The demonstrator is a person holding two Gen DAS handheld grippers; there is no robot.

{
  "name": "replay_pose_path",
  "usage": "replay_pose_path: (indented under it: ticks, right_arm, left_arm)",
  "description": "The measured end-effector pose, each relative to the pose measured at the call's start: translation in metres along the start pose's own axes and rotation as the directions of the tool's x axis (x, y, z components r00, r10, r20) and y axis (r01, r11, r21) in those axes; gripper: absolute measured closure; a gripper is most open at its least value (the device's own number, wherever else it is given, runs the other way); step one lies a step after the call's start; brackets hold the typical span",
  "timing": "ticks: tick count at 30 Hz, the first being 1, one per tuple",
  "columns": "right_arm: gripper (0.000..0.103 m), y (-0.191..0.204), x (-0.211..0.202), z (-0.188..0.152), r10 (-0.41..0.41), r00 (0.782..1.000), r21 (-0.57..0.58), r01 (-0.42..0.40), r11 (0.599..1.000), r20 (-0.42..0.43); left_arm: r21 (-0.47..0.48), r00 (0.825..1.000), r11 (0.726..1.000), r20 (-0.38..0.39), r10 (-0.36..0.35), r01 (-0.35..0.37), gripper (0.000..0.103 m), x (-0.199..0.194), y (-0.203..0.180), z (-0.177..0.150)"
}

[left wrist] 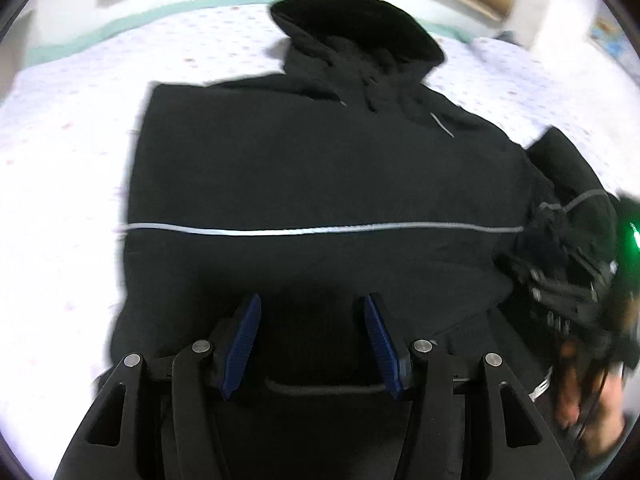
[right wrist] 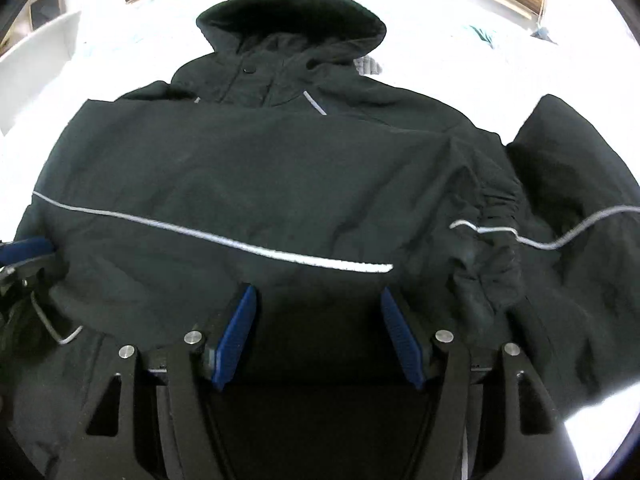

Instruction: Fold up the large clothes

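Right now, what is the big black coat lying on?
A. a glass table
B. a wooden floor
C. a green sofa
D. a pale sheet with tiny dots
D: the black coat is spread flat on a pale sheet with tiny dots, which shows around its edges.

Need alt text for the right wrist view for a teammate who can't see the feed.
A black hooded jacket lies spread on a pale bed, hood at the far end, a thin reflective stripe across its body. The right gripper hangs open above the near hem, holding nothing. The left gripper's blue pad shows at the left edge.
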State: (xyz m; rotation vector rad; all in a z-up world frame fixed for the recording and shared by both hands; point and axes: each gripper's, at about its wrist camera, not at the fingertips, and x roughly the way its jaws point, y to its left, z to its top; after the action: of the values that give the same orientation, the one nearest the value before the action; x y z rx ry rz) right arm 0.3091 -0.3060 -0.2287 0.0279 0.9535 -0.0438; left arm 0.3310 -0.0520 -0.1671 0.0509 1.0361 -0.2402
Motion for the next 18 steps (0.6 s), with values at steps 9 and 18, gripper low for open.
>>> replay_pose_path:
  ticks: [9, 18]
  right_arm:
    - [0.034, -0.004, -0.115, -0.019, 0.171, 0.975, 0.028, -0.177, 0.984, 0.146]
    - [0.024, -0.112, -0.211, -0.042, 0.072, 0.941, 0.168, -0.134, 0.977, 0.332]
  left_arm:
    - [-0.043, 0.976, 0.992, 0.183, 0.122, -0.116, 0.048, -0.157, -0.066, 0.052]
    - [0.085, 0.977, 0.995, 0.203, -0.073, 0.057, 0.048, -0.112, -0.147, 0.025]
